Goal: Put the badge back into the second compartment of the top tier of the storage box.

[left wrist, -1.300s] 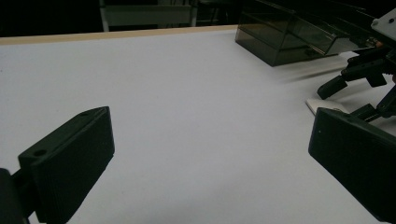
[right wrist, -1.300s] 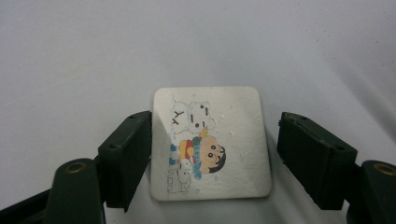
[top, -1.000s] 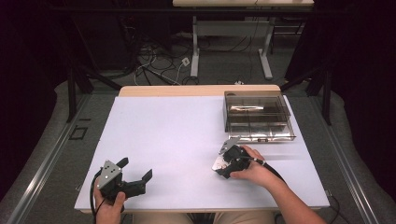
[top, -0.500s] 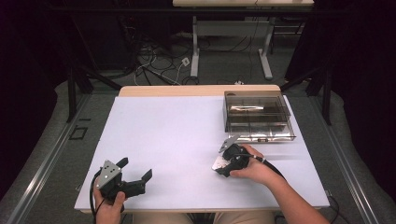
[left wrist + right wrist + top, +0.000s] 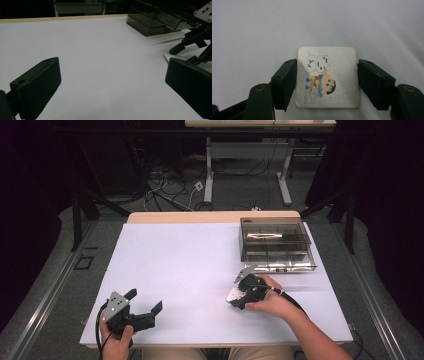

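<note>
White table [image 5: 190, 270] with smoked clear box [image 5: 276, 245] and cartoon card [image 5: 327, 76].

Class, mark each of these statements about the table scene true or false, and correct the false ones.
1. The right gripper has its jaws closed on the two side edges of a square cartoon card. True.
2. The left gripper is shut on a card. False: its jaws stand wide apart over the bare white table with nothing between them.
3. The smoky transparent box stands at the far right of the table, beyond the right gripper. True.
4. The card lies inside the box. False: it is on the white tabletop, in front of the box.
5. The card shows a cartoon child figure. True.
</note>
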`<state>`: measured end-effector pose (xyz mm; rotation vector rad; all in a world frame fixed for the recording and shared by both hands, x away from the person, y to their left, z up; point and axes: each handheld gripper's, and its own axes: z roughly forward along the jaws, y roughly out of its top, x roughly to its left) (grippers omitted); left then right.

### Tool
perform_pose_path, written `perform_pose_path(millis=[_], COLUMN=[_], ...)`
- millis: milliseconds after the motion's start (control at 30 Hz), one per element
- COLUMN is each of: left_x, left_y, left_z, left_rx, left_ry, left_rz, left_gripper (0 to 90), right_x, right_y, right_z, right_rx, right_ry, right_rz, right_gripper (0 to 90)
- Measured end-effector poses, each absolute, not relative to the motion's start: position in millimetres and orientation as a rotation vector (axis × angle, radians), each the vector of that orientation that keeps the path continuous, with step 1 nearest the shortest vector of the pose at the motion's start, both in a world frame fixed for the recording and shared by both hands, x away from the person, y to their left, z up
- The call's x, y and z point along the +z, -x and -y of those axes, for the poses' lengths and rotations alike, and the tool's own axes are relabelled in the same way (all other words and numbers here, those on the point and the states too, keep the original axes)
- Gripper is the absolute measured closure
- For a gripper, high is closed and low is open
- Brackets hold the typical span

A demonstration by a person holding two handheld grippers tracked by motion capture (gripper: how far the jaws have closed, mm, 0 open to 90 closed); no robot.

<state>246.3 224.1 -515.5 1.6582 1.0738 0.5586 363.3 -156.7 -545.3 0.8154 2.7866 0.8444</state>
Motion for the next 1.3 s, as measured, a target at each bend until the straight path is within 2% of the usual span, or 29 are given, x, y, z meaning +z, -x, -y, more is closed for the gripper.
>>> perform_pose_path(millis=[667,1300], left_x=[-516,-516], left_y=[-246,-246], left_z=[-223,-223], left_rx=[0.558,0.559], left_ry=[-1.658,-1.658], left_rz=[-1.075,-1.076], left_gripper=[0.5,0.5], right_x=[-530,-500], right_y=[-356,-345], right_z=[162,173], right_rx=[0.916,0.960], right_ry=[-0.923,-1.041], right_rz=[-2.720,-2.616], right_gripper=[33.2,33.1])
